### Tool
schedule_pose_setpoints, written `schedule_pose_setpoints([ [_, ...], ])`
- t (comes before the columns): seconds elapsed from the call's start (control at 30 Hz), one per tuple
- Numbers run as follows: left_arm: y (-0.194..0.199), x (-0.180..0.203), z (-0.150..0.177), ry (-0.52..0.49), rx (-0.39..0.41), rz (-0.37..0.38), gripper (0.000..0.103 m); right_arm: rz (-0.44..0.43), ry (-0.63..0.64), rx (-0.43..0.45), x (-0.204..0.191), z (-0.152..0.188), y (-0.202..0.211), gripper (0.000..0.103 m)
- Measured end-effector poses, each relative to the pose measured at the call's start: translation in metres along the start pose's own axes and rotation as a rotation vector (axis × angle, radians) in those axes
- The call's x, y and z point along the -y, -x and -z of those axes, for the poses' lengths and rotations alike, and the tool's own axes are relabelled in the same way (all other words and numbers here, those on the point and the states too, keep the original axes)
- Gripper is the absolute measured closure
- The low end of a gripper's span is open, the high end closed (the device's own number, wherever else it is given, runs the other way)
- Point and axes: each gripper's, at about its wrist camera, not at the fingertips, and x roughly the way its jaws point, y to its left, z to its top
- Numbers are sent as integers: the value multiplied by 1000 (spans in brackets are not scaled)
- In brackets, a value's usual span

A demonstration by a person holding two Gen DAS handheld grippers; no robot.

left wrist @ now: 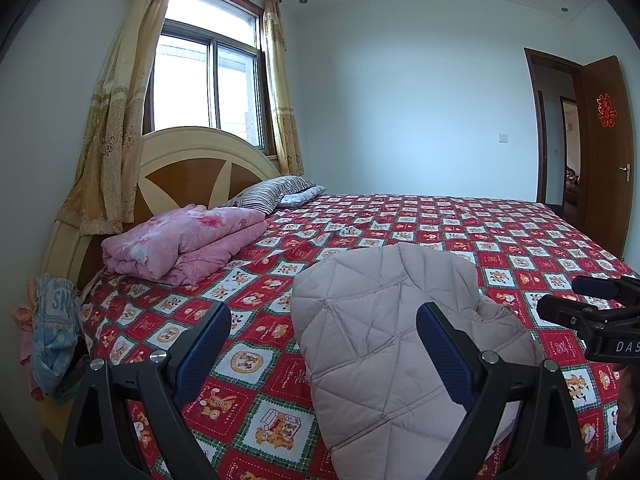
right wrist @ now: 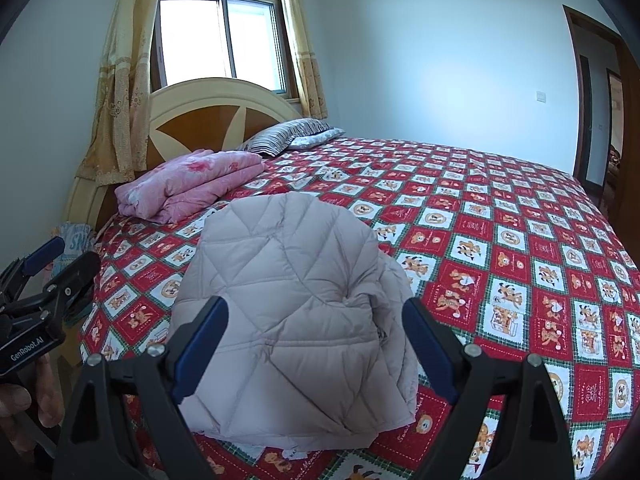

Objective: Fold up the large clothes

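A pale pink-grey quilted jacket [left wrist: 384,332] lies folded into a compact bundle on the bed's red patterned cover [left wrist: 500,240]; it also shows in the right wrist view [right wrist: 296,300]. My left gripper [left wrist: 324,344] is open and empty, held above the jacket's left edge. My right gripper [right wrist: 316,344] is open and empty, held above the near part of the jacket. Each gripper shows at the side of the other's view: the right one [left wrist: 596,300], the left one [right wrist: 52,264].
A folded pink quilt [left wrist: 184,240] and striped pillows [left wrist: 272,190] lie by the headboard [left wrist: 192,160]. Clothes [left wrist: 52,332] hang off the bed's left corner. A window with curtains [left wrist: 116,112] is behind; an open door [left wrist: 604,144] stands at the right.
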Motion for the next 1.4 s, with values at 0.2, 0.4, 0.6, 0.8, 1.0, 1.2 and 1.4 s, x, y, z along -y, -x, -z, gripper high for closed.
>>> schedule_pose_setpoints([
  [0.2, 0, 0, 0, 0, -1, 0, 9, -2, -1, -3, -2, 2, 0, 12],
  [0.4, -2, 2, 2, -6, -4, 2, 9, -2, -3, -4, -3, 2, 0, 12],
  [0.6, -2, 2, 3, -7, -4, 1, 9, -4, -2, -2, -2, 2, 1, 12],
  [0.8, -2, 1, 2, -4, -3, -2, 9, -5, -3, 1, -2, 3, 1, 12],
  [1.0, -3, 2, 2, -16, -13, 16, 9, -6, -6, 5, -3, 3, 2, 12],
  [1.2, -3, 3, 3, -35, -18, 14, 9, -5, -10, 8, -2, 1, 3, 12],
  [1.4, -6, 4, 4, -43, -23, 14, 9, -6, -11, 6, -2, 1, 3, 12],
])
